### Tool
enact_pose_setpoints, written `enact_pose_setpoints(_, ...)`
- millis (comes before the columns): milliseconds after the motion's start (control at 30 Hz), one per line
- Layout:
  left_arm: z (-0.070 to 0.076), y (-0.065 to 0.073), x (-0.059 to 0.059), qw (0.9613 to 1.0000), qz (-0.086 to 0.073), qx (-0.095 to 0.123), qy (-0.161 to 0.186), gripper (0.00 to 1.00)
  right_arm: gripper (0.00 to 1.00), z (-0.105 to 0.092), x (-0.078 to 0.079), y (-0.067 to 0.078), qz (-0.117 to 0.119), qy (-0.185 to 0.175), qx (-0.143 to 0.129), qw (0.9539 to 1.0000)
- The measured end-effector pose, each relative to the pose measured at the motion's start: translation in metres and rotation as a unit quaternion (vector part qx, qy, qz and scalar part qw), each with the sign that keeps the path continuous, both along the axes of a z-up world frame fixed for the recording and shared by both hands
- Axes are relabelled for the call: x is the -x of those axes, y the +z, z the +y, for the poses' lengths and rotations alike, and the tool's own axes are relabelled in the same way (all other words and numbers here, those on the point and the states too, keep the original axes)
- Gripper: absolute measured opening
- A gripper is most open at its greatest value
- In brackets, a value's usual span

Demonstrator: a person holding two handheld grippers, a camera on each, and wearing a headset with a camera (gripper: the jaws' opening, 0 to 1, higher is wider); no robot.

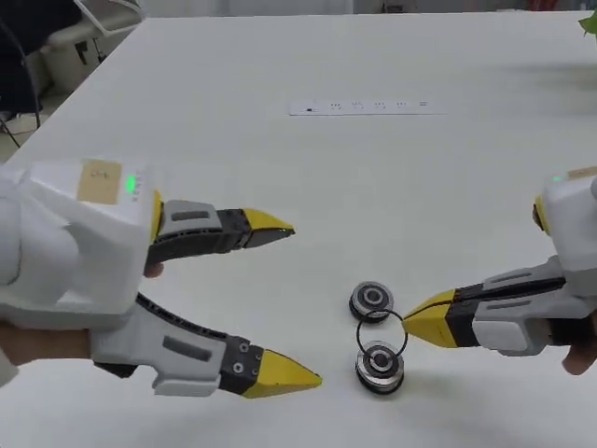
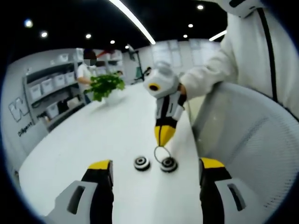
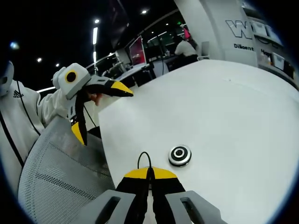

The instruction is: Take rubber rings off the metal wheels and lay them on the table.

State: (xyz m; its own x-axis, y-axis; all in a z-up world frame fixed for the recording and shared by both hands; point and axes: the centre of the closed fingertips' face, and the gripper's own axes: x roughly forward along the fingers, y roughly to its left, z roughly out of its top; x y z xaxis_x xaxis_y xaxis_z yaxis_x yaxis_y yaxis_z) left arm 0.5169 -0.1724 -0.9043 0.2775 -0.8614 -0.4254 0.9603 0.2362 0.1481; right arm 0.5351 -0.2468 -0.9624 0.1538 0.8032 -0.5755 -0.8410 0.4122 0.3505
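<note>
While left gripper (image 1: 306,304) agape, right gripper (image 1: 410,322) tight on rubber ring (image 1: 358,334); nearer wheel (image 1: 380,366) clear from head view.

Brightly, evenly lit from overhead.
Washed out across the white bench (image 1: 373,56) in the head view, faintly shadowed; bowed at the edges in both gripper views, glaring at the ceiling strips (image 2: 133,21).

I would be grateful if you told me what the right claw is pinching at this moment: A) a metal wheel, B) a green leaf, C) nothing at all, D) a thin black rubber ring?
D: the right claw is shut, its yellow tips pinching the rubber ring, which loops out between the far metal wheel and the near metal wheel.
</note>
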Motion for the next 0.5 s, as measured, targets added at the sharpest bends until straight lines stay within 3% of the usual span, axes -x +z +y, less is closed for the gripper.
enact_pose_setpoints(267, 0.036, -0.003, 0.012, 0.9989, 0.000, -0.027, 0.038, 0.84, 0.00, -0.003, 0.001, 0.012, -0.003, 0.005, 0.012, 0.9999)
enact_pose_setpoints(500, 0.057, -0.006, 0.023, 0.9967, 0.015, -0.019, 0.077, 0.89, 0.00, -0.002, -0.004, 0.024, -0.024, 0.014, 0.019, 0.9994)
